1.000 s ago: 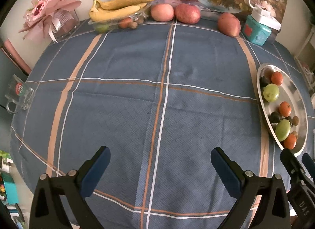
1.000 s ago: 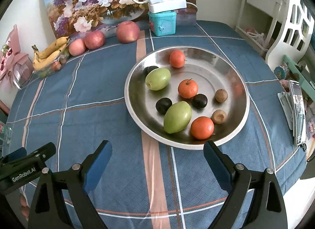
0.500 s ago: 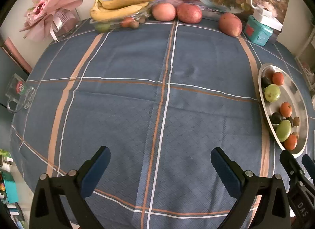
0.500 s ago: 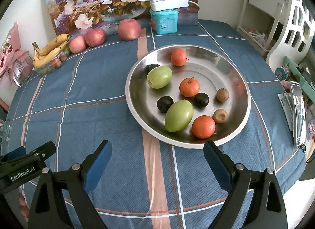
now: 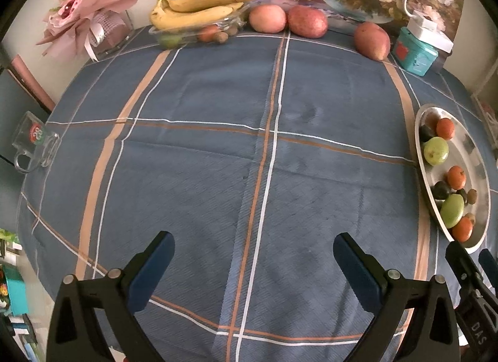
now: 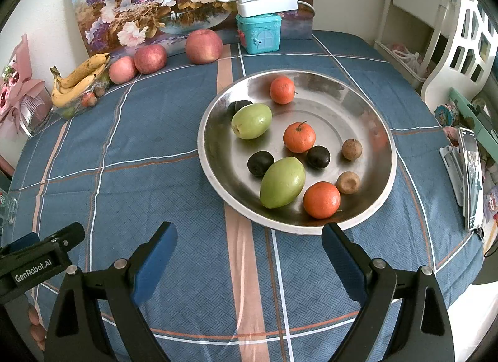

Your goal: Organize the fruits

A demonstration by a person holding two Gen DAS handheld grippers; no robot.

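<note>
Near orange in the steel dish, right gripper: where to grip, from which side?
Grip the near orange across its round middle, coming from above: the dish rim blocks a low approach. Turn the open right gripper so its fingers avoid the green fruit on its left and the brown fruit just behind; probably tight.

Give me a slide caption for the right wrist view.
Open right gripper faces a steel plate of mixed fruit.
</note>
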